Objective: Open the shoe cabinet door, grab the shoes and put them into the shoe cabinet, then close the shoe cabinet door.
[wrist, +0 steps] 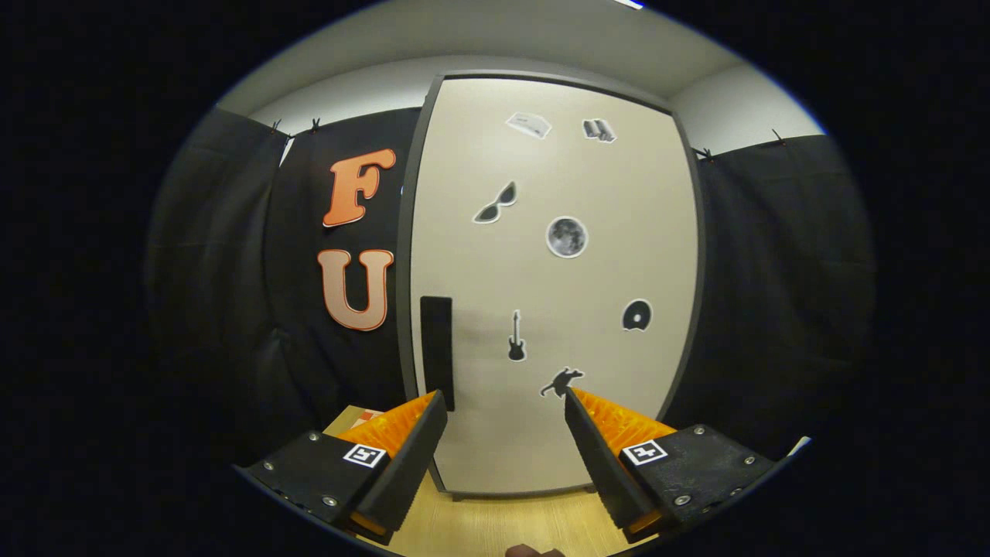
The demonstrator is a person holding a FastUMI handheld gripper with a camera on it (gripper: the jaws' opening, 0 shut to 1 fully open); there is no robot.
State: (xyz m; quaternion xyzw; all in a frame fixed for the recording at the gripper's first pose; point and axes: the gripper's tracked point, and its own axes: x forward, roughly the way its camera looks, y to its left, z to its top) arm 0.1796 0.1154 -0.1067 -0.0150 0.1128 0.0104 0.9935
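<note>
A tall beige shoe cabinet (pixel 553 286) with a dark frame stands straight ahead, its door shut. Several small stickers dot the door. A dark vertical handle (pixel 436 352) runs along the door's left side, just beyond my left fingertip. My gripper (pixel 504 402) is open, fingers wide apart with nothing between them, aimed at the lower part of the door.
Black cloth walls flank the cabinet on both sides. A light wooden floor (pixel 495 526) runs below the cabinet and under my fingers. A cardboard-coloured object (pixel 352 418) peeks out behind my left finger. A small dark rounded thing (pixel 534 551) shows at the floor's near edge.
</note>
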